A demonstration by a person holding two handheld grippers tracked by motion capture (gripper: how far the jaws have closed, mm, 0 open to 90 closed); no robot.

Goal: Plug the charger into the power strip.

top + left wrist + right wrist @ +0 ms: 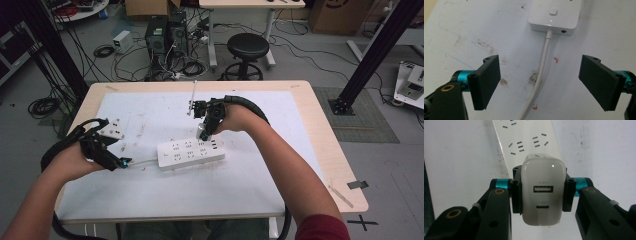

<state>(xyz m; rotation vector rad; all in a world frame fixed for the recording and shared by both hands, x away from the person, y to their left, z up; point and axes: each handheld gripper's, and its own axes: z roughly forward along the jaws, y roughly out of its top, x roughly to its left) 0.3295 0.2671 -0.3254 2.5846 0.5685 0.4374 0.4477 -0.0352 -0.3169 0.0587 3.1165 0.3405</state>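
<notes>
A white power strip [190, 153] lies on the white mat at the table's middle, its white cord [541, 75] running out of its left end. My right gripper [204, 131] hangs over the strip's right part, shut on a white USB charger [542, 191] whose two ports face the camera. The strip's sockets [524, 137] show just beyond the charger. My left gripper [124, 162] rests low at the strip's left end, open, its jaws wide on either side of the cord without touching it. The strip's switch [553, 11] sits ahead of it.
The white mat [150, 195] covers most of the wooden table [327, 145]. Behind the table stand a black stool [247, 47], computer towers [157, 35] and tangled cables on the floor. A black frame post [370, 55] rises at the right.
</notes>
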